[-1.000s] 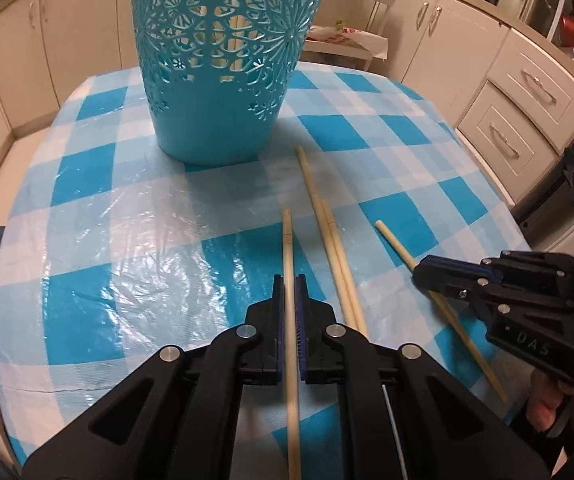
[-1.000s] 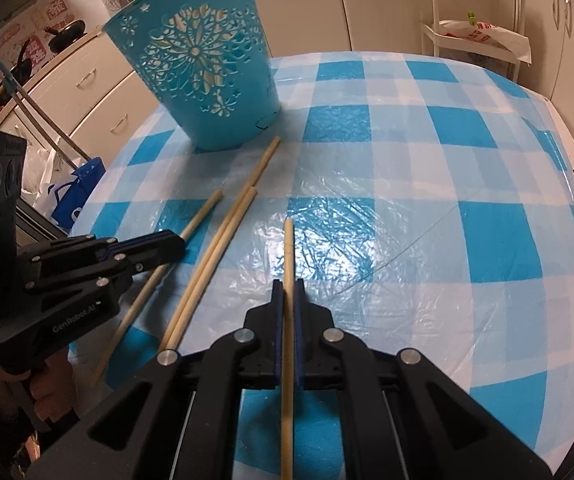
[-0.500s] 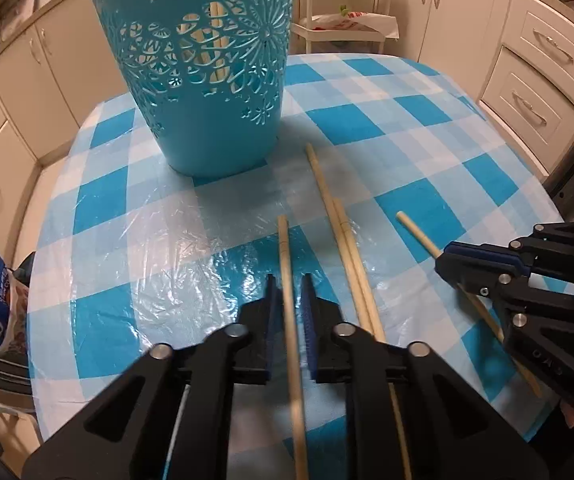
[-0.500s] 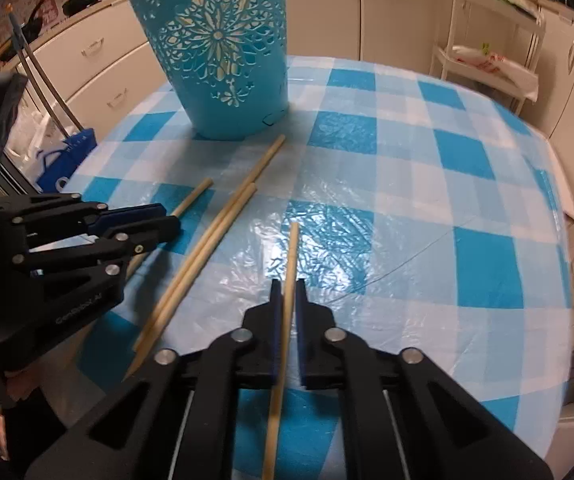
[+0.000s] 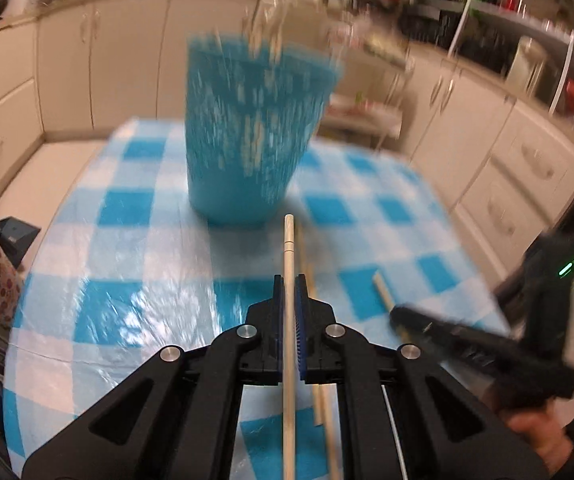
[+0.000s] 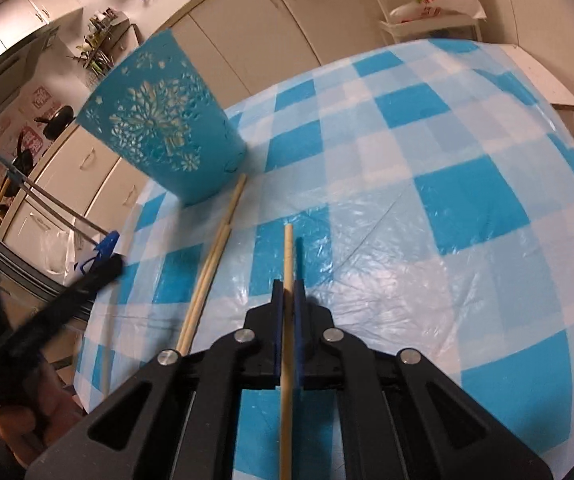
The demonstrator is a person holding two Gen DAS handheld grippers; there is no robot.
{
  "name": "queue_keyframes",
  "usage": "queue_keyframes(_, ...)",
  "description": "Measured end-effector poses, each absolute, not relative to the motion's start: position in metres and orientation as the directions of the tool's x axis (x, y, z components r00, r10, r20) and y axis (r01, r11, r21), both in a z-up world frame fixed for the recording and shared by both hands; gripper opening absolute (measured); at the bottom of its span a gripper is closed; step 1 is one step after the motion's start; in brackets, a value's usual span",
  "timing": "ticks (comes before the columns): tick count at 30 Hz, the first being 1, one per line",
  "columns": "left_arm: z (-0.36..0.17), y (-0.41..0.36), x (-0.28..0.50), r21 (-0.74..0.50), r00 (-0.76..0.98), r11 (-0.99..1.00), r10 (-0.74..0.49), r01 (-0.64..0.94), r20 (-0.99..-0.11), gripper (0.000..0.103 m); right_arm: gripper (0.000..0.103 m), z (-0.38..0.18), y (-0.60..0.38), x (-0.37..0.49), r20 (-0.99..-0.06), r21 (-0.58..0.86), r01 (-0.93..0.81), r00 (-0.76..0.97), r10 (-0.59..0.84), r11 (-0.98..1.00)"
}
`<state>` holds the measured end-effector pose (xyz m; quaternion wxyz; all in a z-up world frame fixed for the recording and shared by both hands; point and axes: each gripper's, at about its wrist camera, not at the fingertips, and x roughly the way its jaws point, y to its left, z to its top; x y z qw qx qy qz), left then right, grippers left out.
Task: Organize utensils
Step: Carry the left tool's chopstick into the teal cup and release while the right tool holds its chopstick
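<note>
At the bottom centre of each wrist view, a gripper is clamped on one wooden chopstick: the left gripper (image 5: 289,280) holds a chopstick (image 5: 289,256), the right gripper (image 6: 288,286) holds another chopstick (image 6: 287,256). Both shafts are cut off at the lower frame edge. A loose chopstick pair (image 6: 211,264) lies left of centre on the checked tablecloth (image 6: 467,208). The blue perforated holder (image 6: 163,140) stands beyond, sharp in the right view but motion-blurred in the left, so its contents cannot be identified.

Both wrist views look down over the table (image 5: 87,280), sharing the basket (image 6: 167,140)
</note>
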<state>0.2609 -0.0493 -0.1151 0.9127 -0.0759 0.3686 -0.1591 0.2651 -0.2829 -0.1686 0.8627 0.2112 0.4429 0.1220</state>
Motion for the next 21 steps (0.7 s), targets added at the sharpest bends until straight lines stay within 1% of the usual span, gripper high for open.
queue_keyframes(6,-0.046,-0.033,0.238,-0.248,0.839,0.94,-0.325,0.235,-0.436,0.005,0.006,-0.169,-0.279,0.266,-0.721,0.452,-0.031,0.575,0.386,0.891)
queue_keyframes(8,-0.024,-0.027,0.235,-0.252,0.876,0.94,-0.313,0.231,-0.367,0.005,0.006,-0.17,-0.279,0.266,-0.719,0.456,-0.031,0.576,0.389,0.889)
queue_keyframes(12,0.014,-0.019,0.242,-0.276,0.922,0.936,-0.291,0.219,-0.255,0.005,0.006,-0.17,-0.279,0.267,-0.719,0.456,-0.03,0.577,0.388,0.89)
queue_keyframes(16,0.043,-0.021,0.259,-0.279,0.949,0.937,-0.264,0.21,-0.171,0.005,0.006,-0.171,-0.279,0.266,-0.717,0.457,-0.03,0.579,0.388,0.889)
queue_keyframes(21,0.065,-0.028,0.286,-0.254,0.97,0.948,-0.221,0.19,-0.099,0.005,0.006,-0.17,-0.278,0.266,-0.718,0.449,-0.031,0.582,0.381,0.893)
